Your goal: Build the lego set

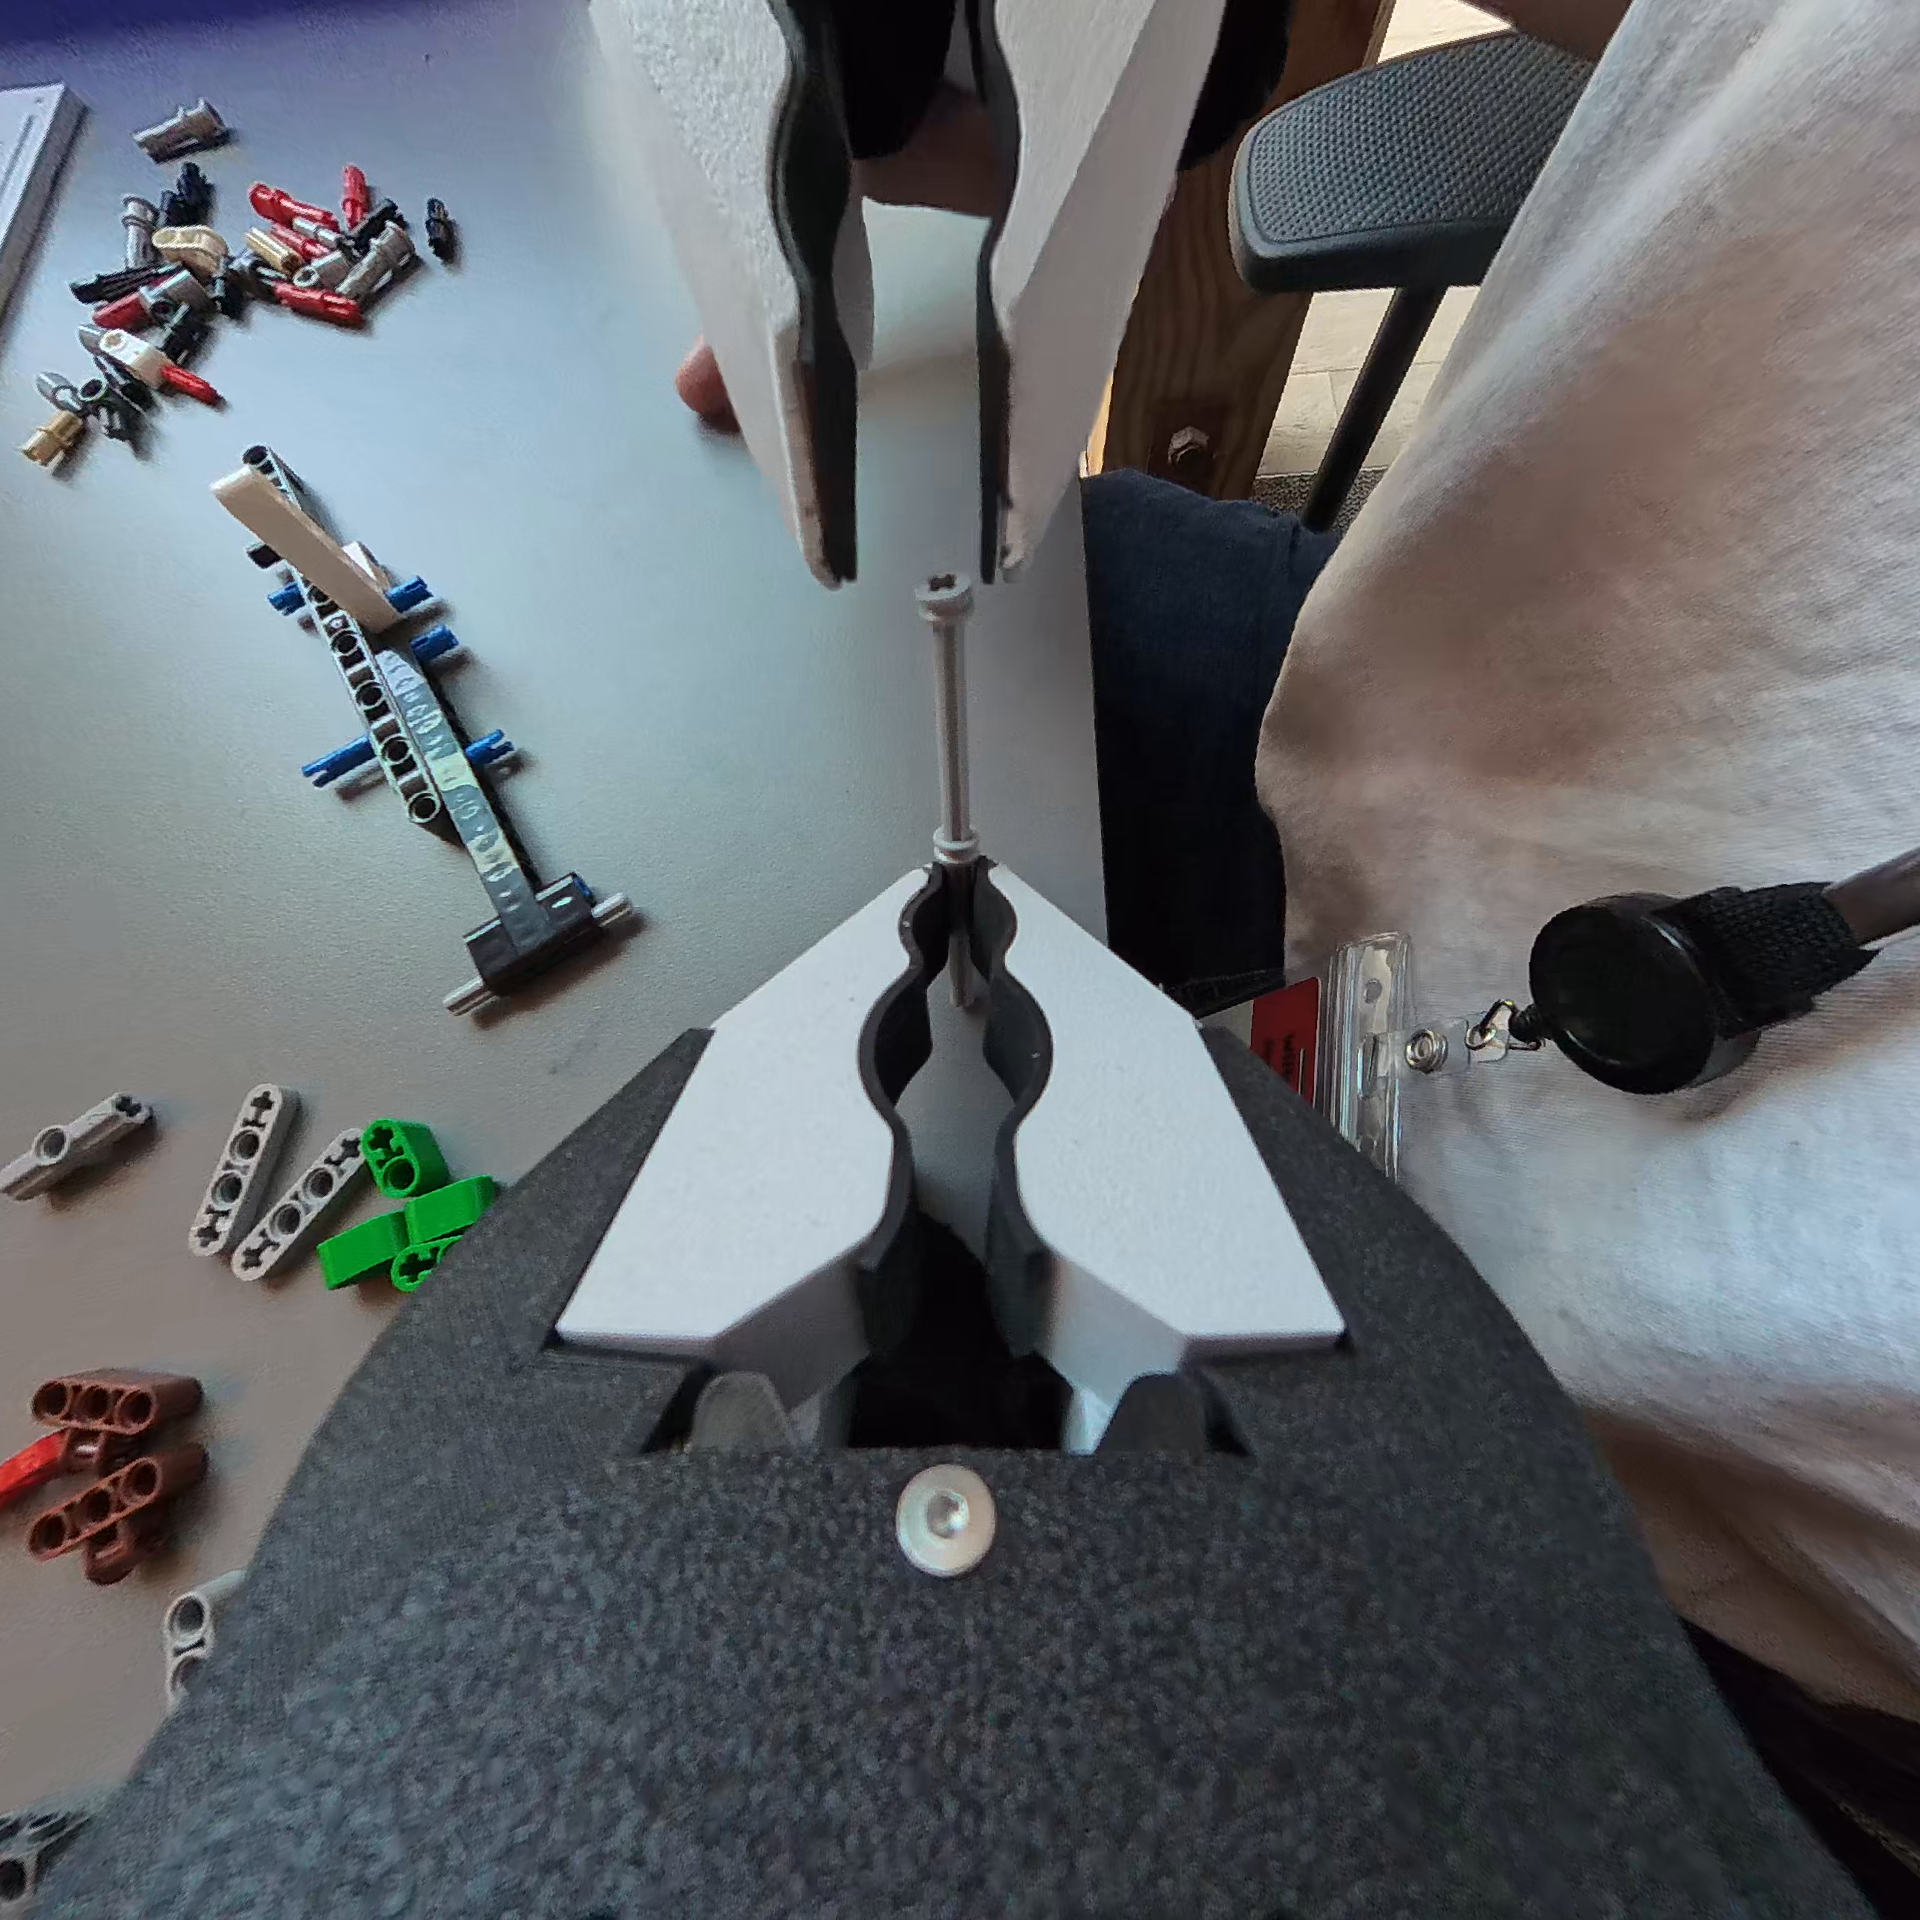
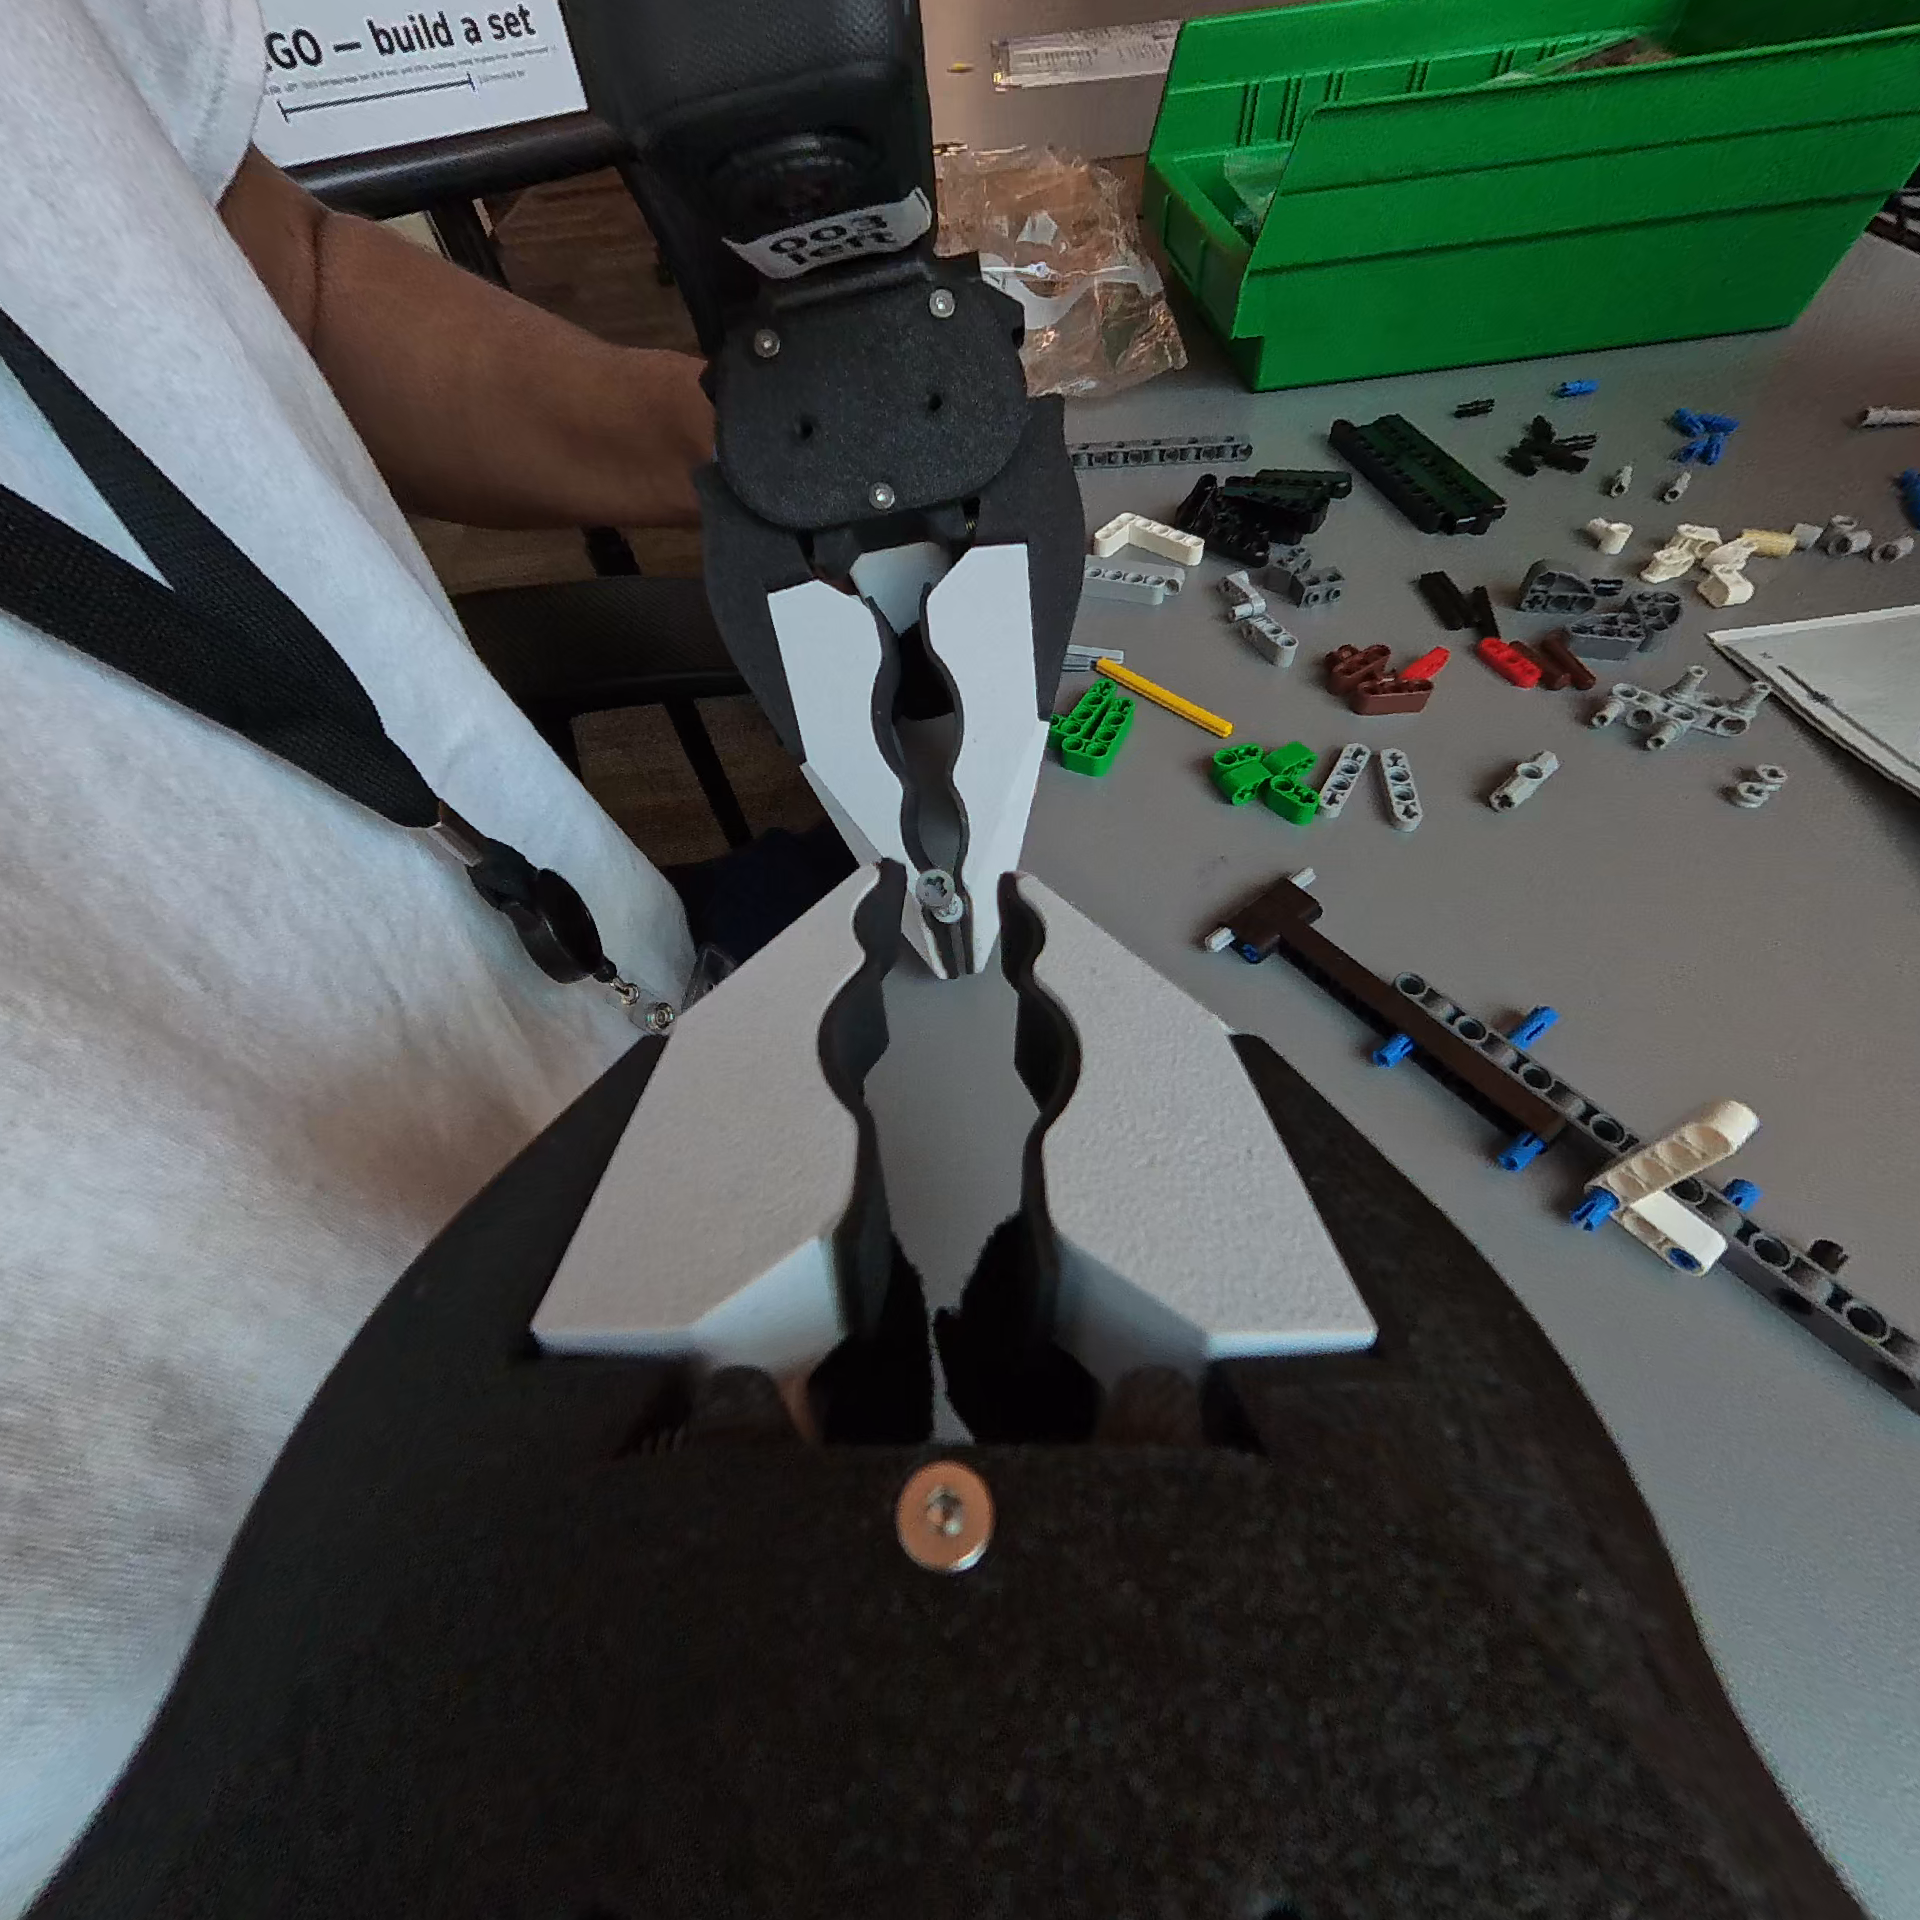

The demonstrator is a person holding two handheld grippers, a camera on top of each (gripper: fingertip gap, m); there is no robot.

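My left gripper [image 1: 956, 875] is shut on a thin grey axle [image 1: 951, 727] that sticks straight out past its fingertips, held in the air off the table edge. My right gripper [image 1: 923, 574] faces it from the far side, open, with its fingertips on either side of the axle's head but apart from it. In the right wrist view my right gripper [image 2: 948, 881] is open and empty. The axle's head [image 2: 938, 891] shows between its tips, held by the left gripper [image 2: 961, 966]. A long part-built beam assembly [image 1: 416, 727] with blue pins lies on the grey table [image 2: 1558, 1101].
Loose parts lie on the table: green pieces [image 1: 410, 1205], brown pieces [image 1: 104, 1455], a pile of small pins [image 1: 239, 260], grey and black beams [image 2: 1413, 478]. A green bin [image 2: 1538, 187] and a booklet [image 2: 1839, 686] sit farther back. A person's white shirt [image 1: 1610, 623] is close beside both grippers. The left gripper's tips are roughly 6 cm from the right gripper's.
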